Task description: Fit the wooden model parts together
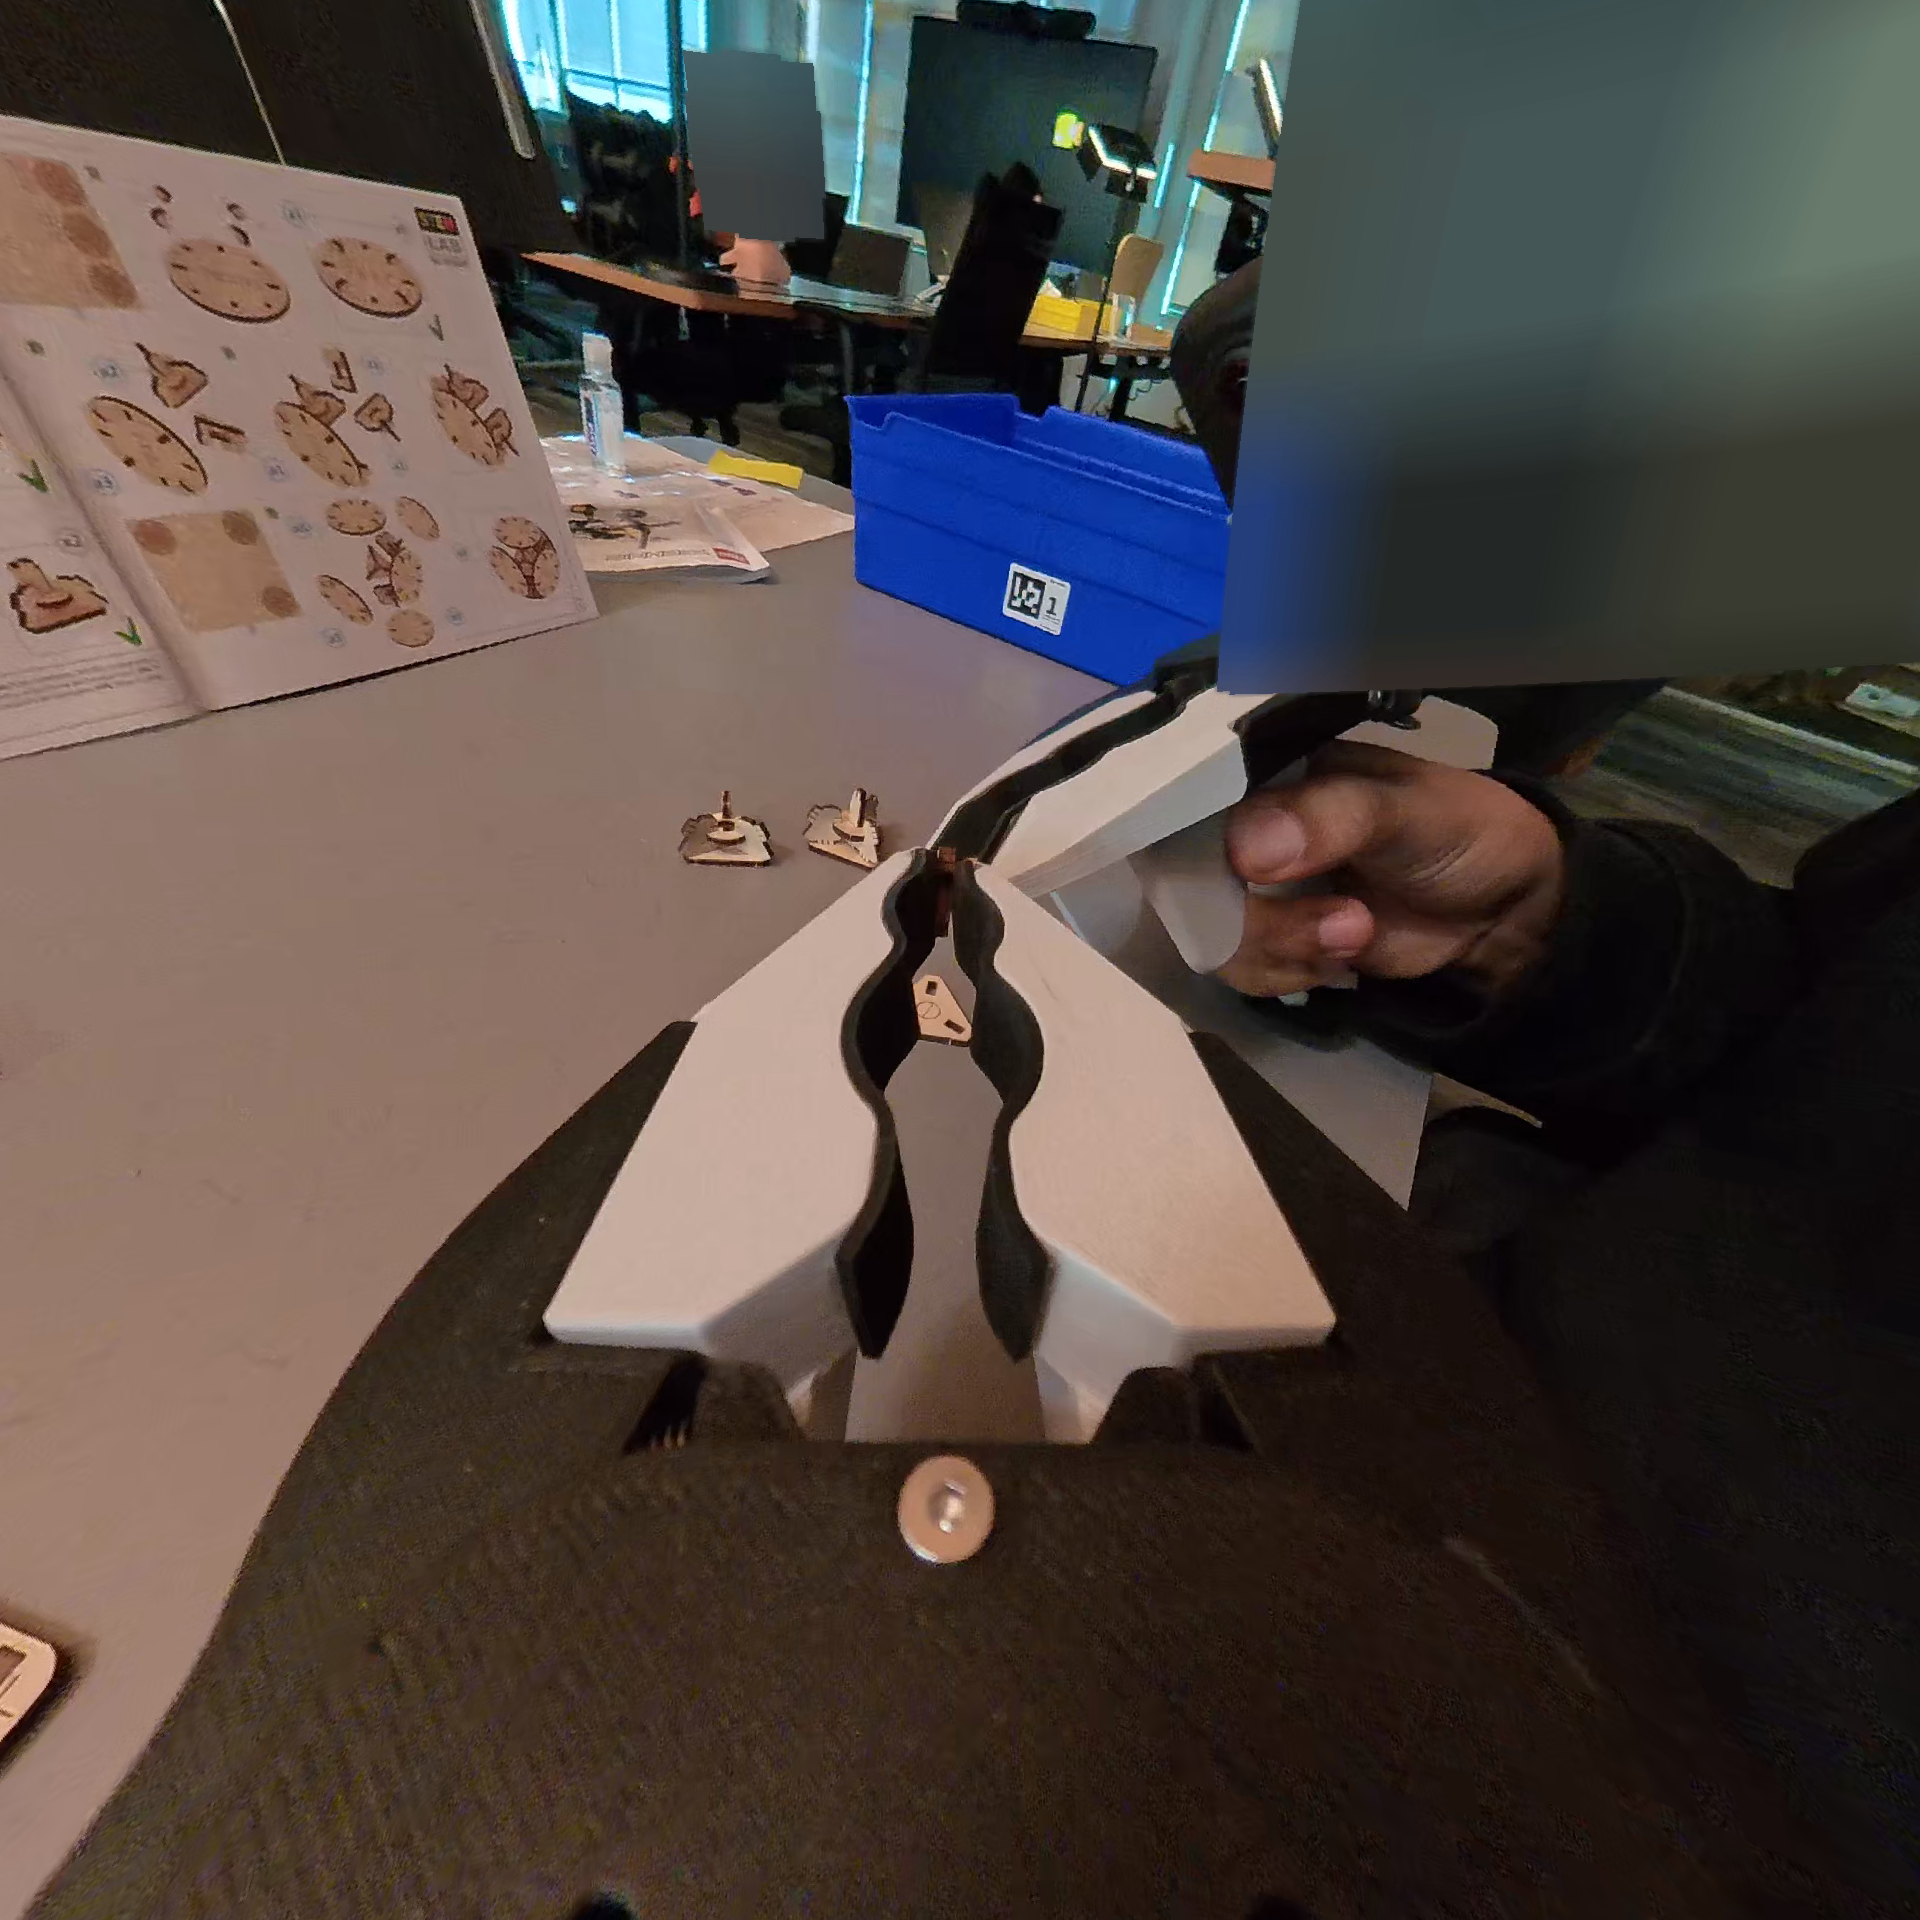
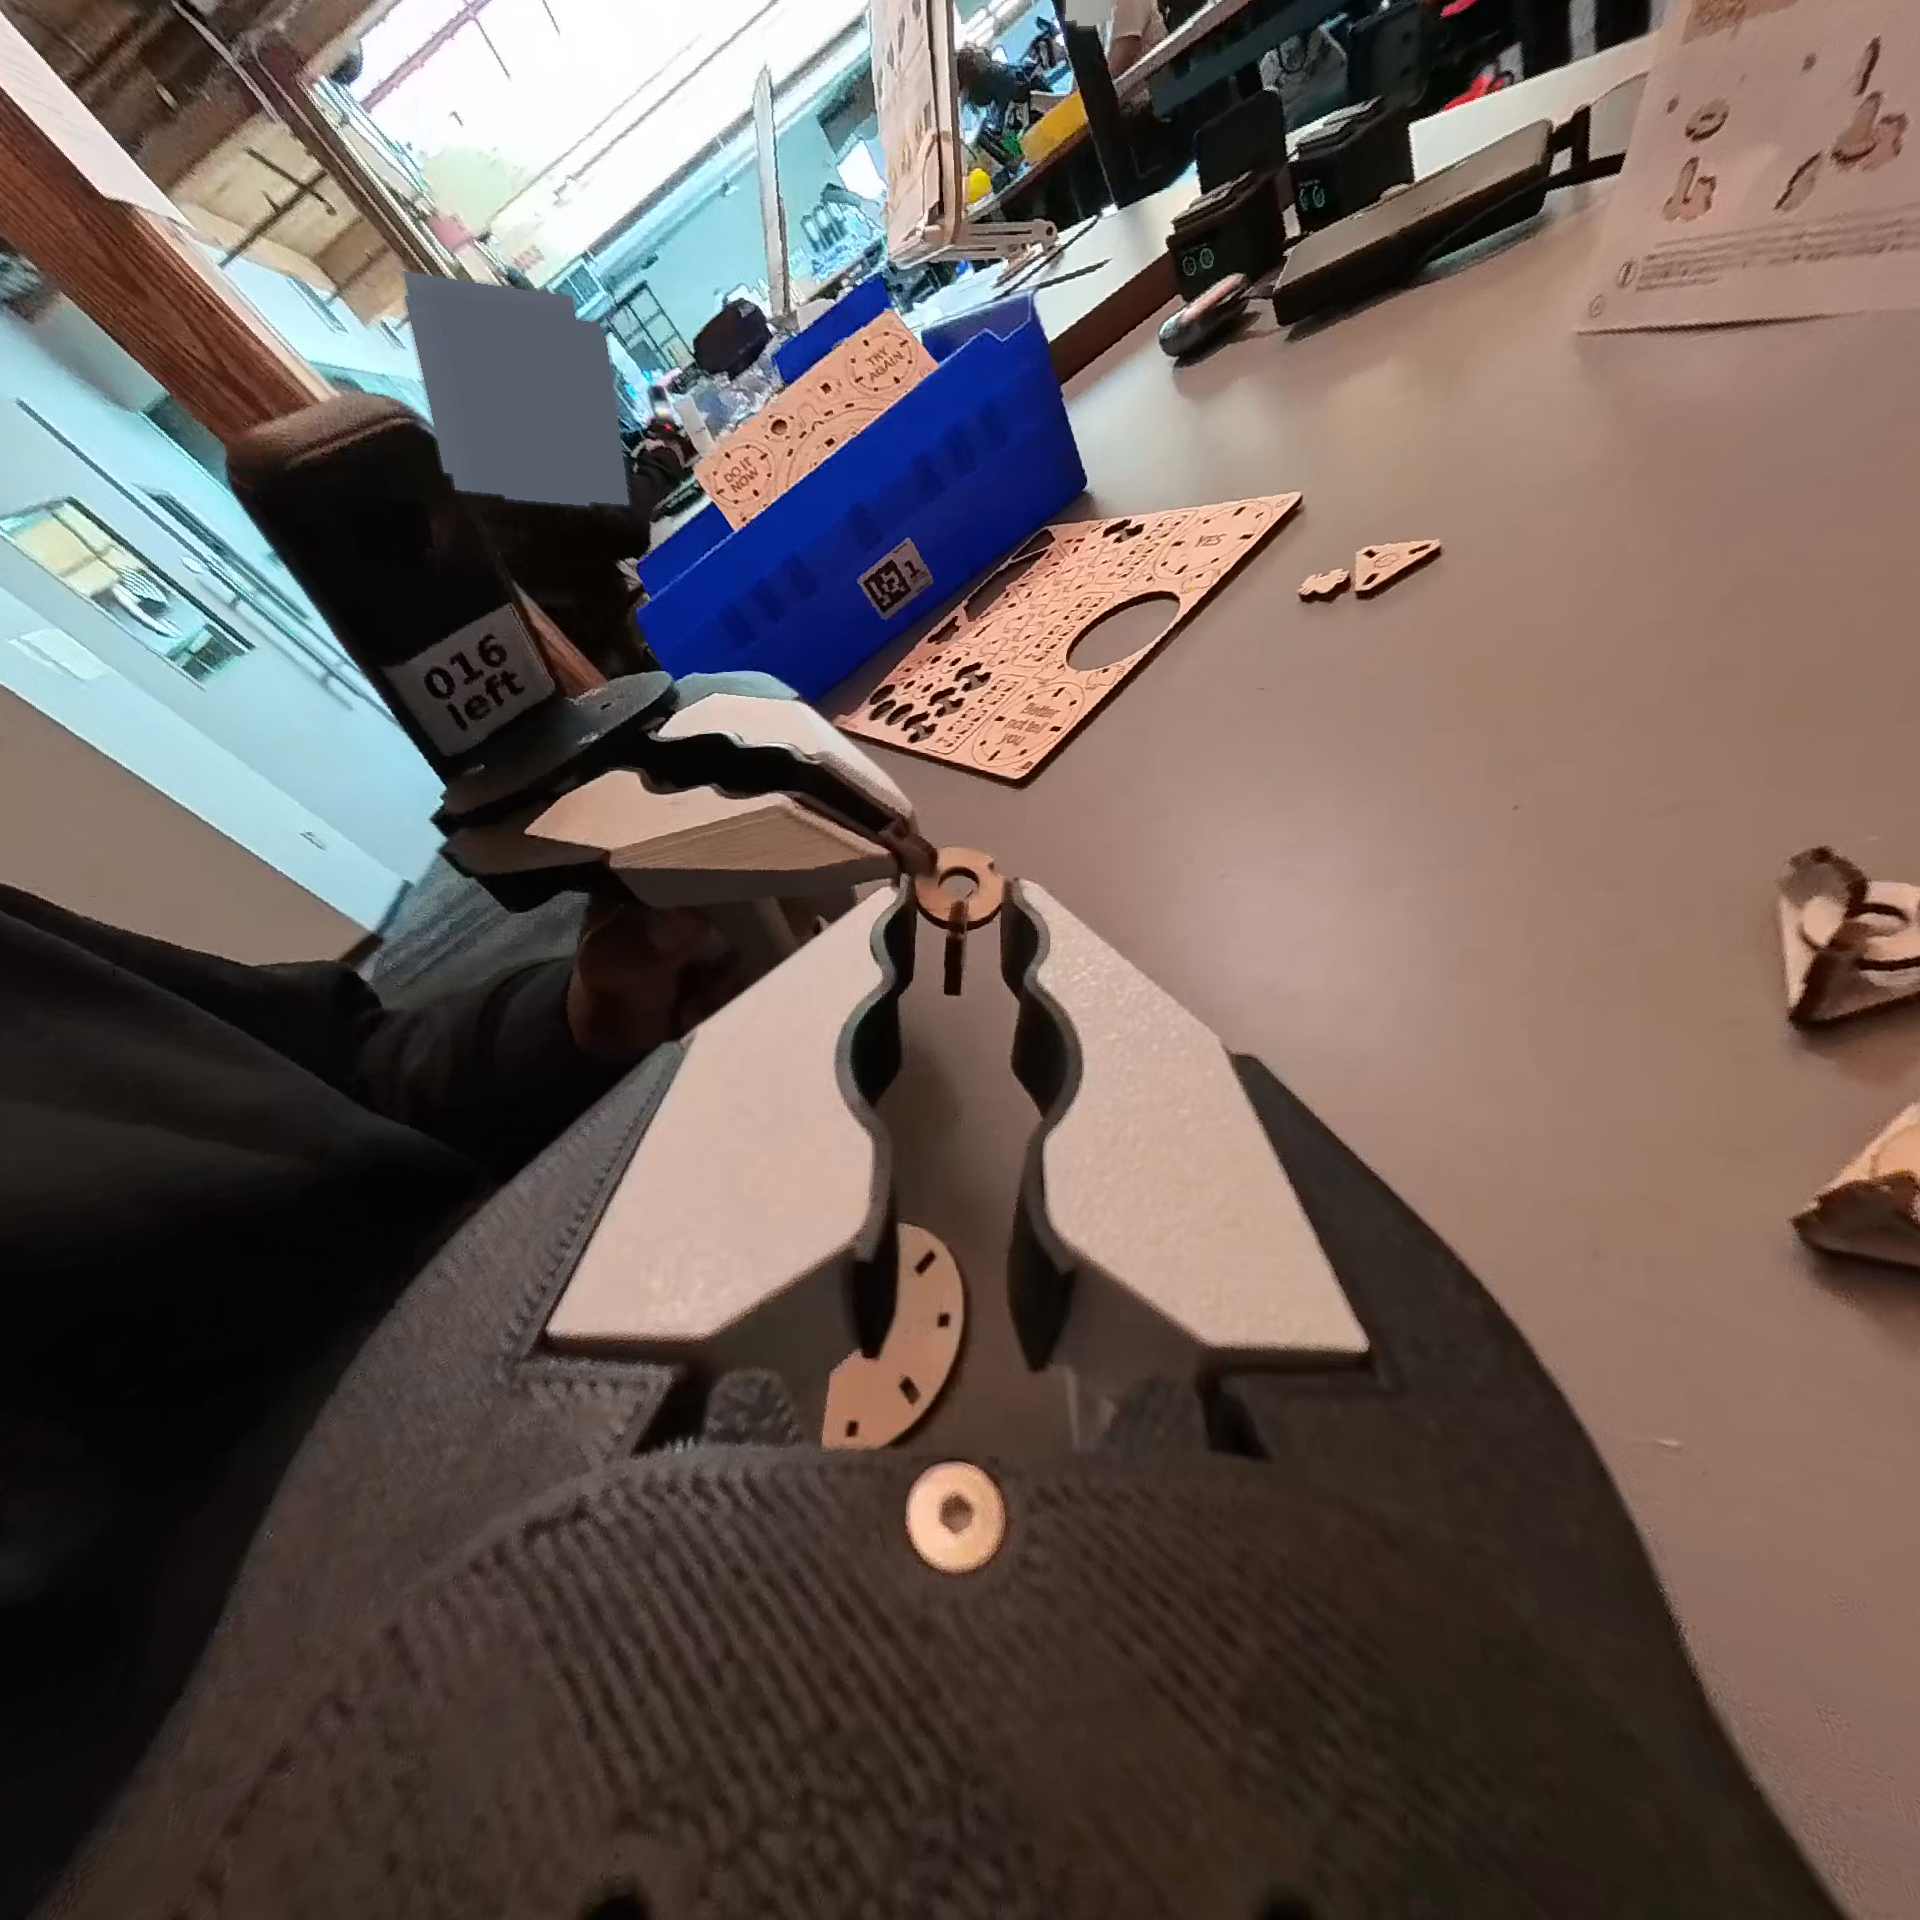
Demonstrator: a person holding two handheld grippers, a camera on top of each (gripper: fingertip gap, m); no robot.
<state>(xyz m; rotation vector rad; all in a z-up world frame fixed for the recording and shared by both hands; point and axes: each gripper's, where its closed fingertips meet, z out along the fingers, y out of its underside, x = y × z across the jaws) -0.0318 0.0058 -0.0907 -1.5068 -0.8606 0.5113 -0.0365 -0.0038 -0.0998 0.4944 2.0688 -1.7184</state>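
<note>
My right gripper [image 2: 956, 894] is shut on a small wooden ring [image 2: 961, 885], and a thin wooden peg [image 2: 951, 956] hangs from the ring between the pads. My left gripper [image 2: 909, 844] comes in from the left and its tips pinch a small dark wooden piece at the ring's edge. In the left wrist view my left gripper [image 1: 943, 883] is nearly shut on that small brown wooden piece [image 1: 942, 896]. The right gripper's tips [image 1: 966, 847] meet it from the right, held by a hand [image 1: 1382, 862]. Both are above the grey table [image 1: 416, 935].
Two small assembled wooden pieces [image 1: 727, 831] [image 1: 847, 828] stand just beyond the tips, and a wooden triangle [image 1: 940, 1008] lies under them. A blue bin [image 1: 987, 499], an open instruction booklet [image 1: 260, 416], a punched wooden sheet [image 2: 1081, 644] and a slotted disc [image 2: 904, 1340] are nearby. My two grippers' fingertips are within a few centimetres of each other.
</note>
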